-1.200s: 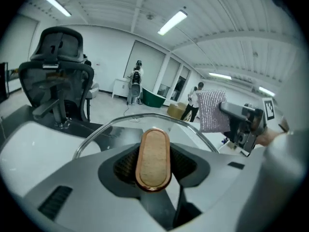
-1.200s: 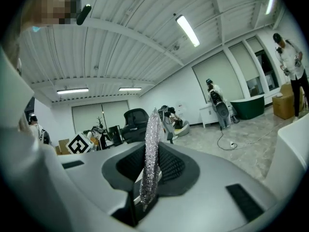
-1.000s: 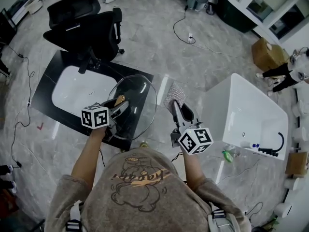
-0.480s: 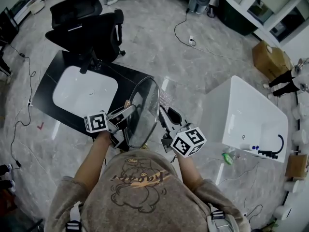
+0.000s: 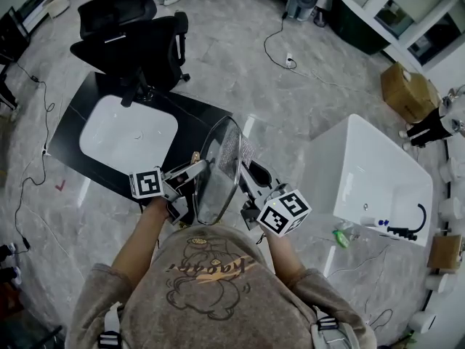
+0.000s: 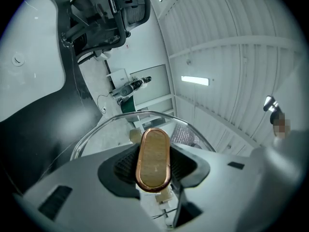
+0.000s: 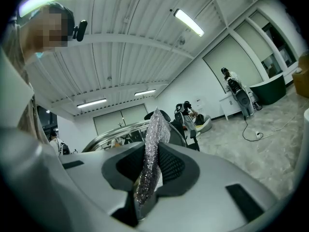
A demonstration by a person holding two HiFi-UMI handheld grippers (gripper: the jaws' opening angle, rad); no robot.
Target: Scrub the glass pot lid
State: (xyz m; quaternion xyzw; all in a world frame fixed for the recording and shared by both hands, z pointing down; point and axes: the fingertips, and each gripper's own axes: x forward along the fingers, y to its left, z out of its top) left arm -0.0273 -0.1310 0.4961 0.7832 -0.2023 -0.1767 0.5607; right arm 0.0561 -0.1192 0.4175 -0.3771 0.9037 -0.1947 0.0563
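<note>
The glass pot lid (image 5: pixel 218 167) stands on edge in front of the person, its steel rim (image 6: pixel 118 121) arching across the left gripper view. My left gripper (image 5: pixel 194 168) is shut on the lid's copper-rimmed wooden knob (image 6: pixel 153 158), which fills the gap between the jaws. My right gripper (image 5: pixel 251 169) is shut on a silvery mesh scrub cloth (image 7: pixel 150 151) that sticks up between its jaws. That scrub cloth (image 5: pixel 245 150) lies right beside the lid's right face; whether it touches the glass I cannot tell. The lid's rim (image 7: pixel 113 132) shows just behind it.
Below and to the left lies a black counter (image 5: pixel 80 107) with a white basin (image 5: pixel 127 137). A black office chair (image 5: pixel 131 38) stands beyond it. At the right are a white bathtub (image 5: pixel 370 169), a green bottle (image 5: pixel 342 233) and a cardboard box (image 5: pixel 403 82). A cable (image 5: pixel 280 46) runs over the floor.
The lid has turned from facing up to standing on edge. Both grippers have drawn closer together, and the scrub cloth has come up beside the glass.
</note>
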